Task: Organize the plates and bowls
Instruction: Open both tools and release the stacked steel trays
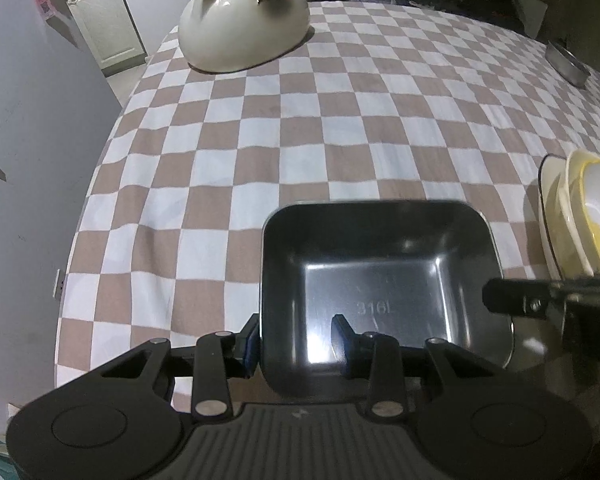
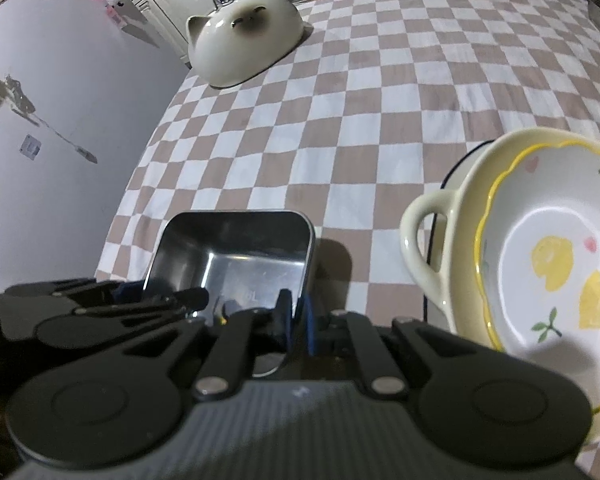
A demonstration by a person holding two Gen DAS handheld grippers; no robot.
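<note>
Both tongs pinch the steel tray (image 1: 380, 280): left tongs (image 1: 296, 340) narrowly astride its left wall, right tongs (image 2: 298, 320) clamped on its right rim. Rigid, light, slick; rims grip best.

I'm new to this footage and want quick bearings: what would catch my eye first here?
A cat-shaped ceramic bowl lies upside down at the far left corner of the checked tablecloth. Up close, both grippers pinch a square steel tray: the left gripper on its left wall, the right gripper on its right wall. To the right sits a stack topped by a lemon-patterned plate.
</note>
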